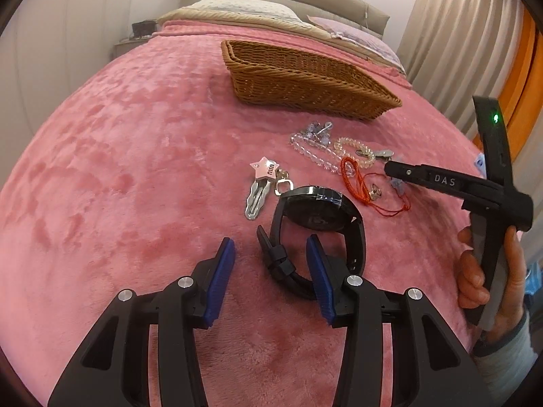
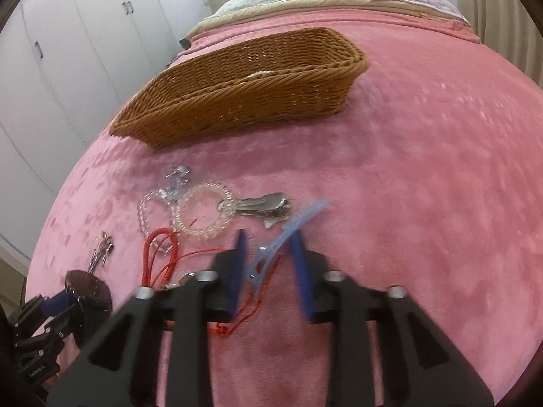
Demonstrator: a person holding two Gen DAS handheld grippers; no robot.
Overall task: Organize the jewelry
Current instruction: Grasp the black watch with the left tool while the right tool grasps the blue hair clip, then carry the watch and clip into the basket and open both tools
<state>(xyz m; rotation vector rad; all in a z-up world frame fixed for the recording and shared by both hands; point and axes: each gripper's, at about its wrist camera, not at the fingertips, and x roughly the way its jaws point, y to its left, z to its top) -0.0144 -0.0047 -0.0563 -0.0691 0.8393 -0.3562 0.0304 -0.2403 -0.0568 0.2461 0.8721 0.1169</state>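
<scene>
Jewelry lies on a pink blanket in front of a wicker basket [image 1: 305,78] [image 2: 244,91]. My left gripper [image 1: 271,247] is open, its fingers on either side of the strap of a black watch [image 1: 319,217]. My right gripper [image 2: 268,240] is open around a light blue hair clip [image 2: 292,227] that lies between its fingers. Nearby are a pink star hair clip [image 1: 261,183], a clear bead bracelet [image 2: 203,213], a second bead strand [image 1: 312,149], a red cord [image 2: 163,254] [image 1: 363,183] and a silver clip [image 2: 264,205]. Something pale shows inside the basket.
The pink blanket [image 1: 135,169] covers a bed with pillows [image 1: 244,8] and a headboard at the far end. White wardrobes [image 2: 68,51] stand on the left, curtains [image 1: 458,34] on the right. The person's hand [image 1: 488,271] holds the right gripper.
</scene>
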